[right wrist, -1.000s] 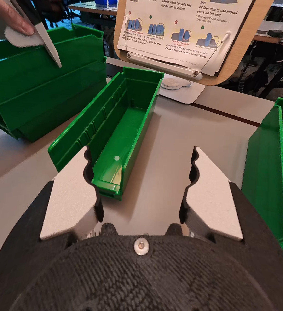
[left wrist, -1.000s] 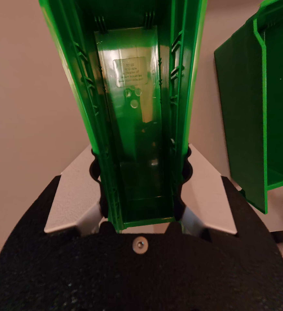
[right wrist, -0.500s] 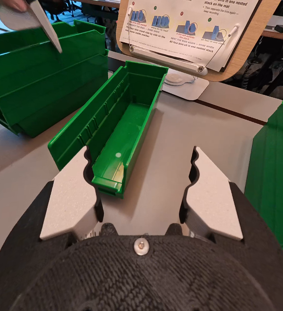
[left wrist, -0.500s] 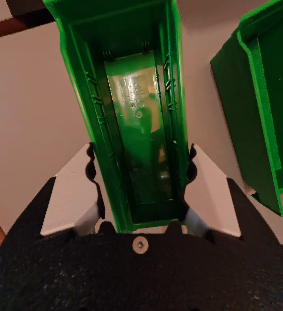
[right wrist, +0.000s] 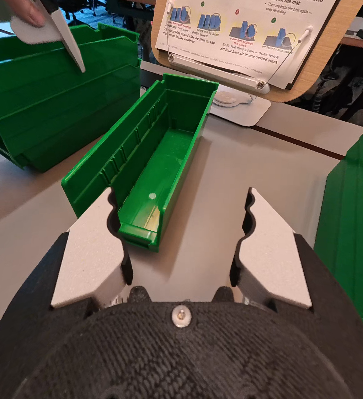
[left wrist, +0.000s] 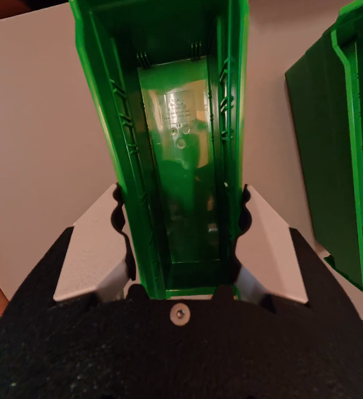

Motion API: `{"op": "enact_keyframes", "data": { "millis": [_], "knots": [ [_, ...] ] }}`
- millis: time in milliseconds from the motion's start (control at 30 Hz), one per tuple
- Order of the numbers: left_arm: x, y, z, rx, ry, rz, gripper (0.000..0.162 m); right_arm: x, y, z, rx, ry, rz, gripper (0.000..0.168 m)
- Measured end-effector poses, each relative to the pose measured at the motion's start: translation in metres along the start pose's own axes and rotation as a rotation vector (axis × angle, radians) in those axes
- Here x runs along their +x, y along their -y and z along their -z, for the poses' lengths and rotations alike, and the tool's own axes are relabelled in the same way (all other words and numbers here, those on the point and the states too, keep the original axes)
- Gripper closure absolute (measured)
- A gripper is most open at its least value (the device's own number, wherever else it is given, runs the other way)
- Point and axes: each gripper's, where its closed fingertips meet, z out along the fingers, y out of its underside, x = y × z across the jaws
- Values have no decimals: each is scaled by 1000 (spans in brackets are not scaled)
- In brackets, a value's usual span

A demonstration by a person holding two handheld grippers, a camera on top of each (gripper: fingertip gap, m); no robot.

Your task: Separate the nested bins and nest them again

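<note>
My left gripper (left wrist: 181, 187) is shut across the width of a long green bin (left wrist: 176, 108), one pad on each outer side wall near its close end. In the right wrist view this bin is the top of a tilted stack of nested green bins (right wrist: 57, 108) at the left, with the left gripper's fingers (right wrist: 70, 47) and a hand above it. A single green bin (right wrist: 154, 162) stands open side up mid-table; it also shows in the left wrist view (left wrist: 338, 151). My right gripper (right wrist: 180, 191) is open and empty above the table, its left finger beside that bin's near end.
Another green bin (right wrist: 353, 216) stands at the right edge. An instruction board (right wrist: 241, 43) on a white stand (right wrist: 241, 108) is at the back of the grey table (right wrist: 230, 172). Bare tabletop lies between the middle bin and the right one.
My left gripper has tipped and shifted with the bin in it, so more of the bin's far end and the table edge show. The right gripper has hardly moved.
</note>
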Motion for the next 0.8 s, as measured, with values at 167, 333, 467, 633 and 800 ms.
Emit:
{"op": "enact_keyframes", "data": {
  "millis": [167,333,467,633,800],
  "knots": [
    [-1,-1,3,-9,-30,9,66,6,-2,1,-1,-10,-11,51],
    [2,0,4,-10,-57,27,67,8,-4,1,-6,-12,-14,51],
    [9,2,5,3,-66,22,65,8,-6,-1,-13,-10,-16,51],
    [13,8,5,71,-45,17,66,8,-9,-3,-21,-11,-18,51],
    [17,12,3,150,-16,-4,68,7,-12,-6,-31,-5,-19,52]
  ]
}}
